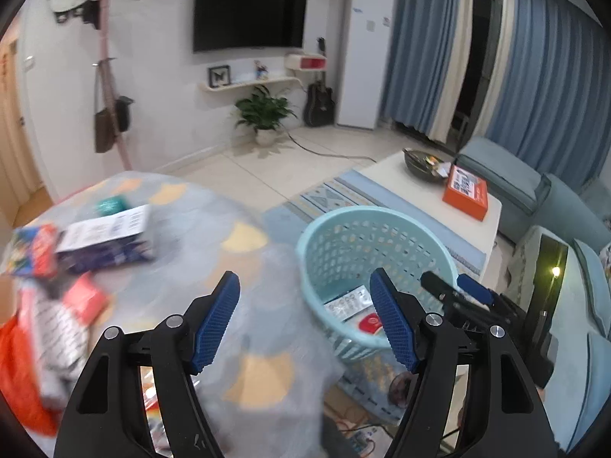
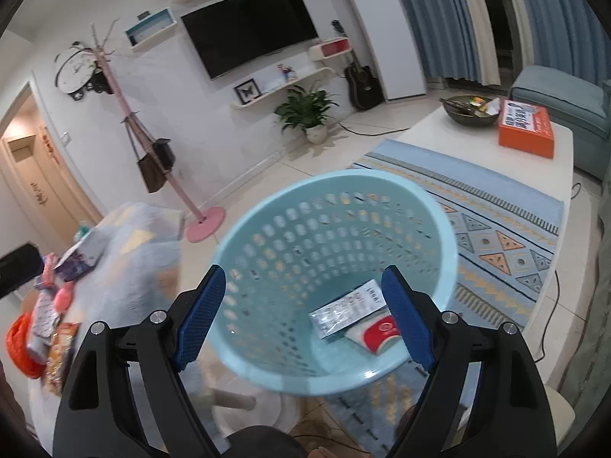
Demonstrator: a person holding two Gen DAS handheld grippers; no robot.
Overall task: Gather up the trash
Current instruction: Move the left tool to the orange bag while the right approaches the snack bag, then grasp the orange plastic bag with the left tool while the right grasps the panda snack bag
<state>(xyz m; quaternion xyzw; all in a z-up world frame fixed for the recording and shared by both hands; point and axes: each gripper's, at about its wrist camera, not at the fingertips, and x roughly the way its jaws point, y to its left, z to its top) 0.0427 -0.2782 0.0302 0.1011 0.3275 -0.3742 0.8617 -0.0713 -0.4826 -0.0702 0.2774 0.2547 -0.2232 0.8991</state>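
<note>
Both grippers' jaws open, empty, right gripper (image 2: 303,318) over basket (image 2: 244,225); blurry left gripper (image 1: 305,324) may misgrab desk (image 1: 183,198) wrappers (image 1: 65,244).

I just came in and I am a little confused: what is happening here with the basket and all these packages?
A person holds one pair of tongs in each hand and is collecting trash. Both the left tongs and the right tongs are open and hold nothing. The light blue basket already contains a white wrapper and a red and white packet. More packets lie on the table beside it.
</note>
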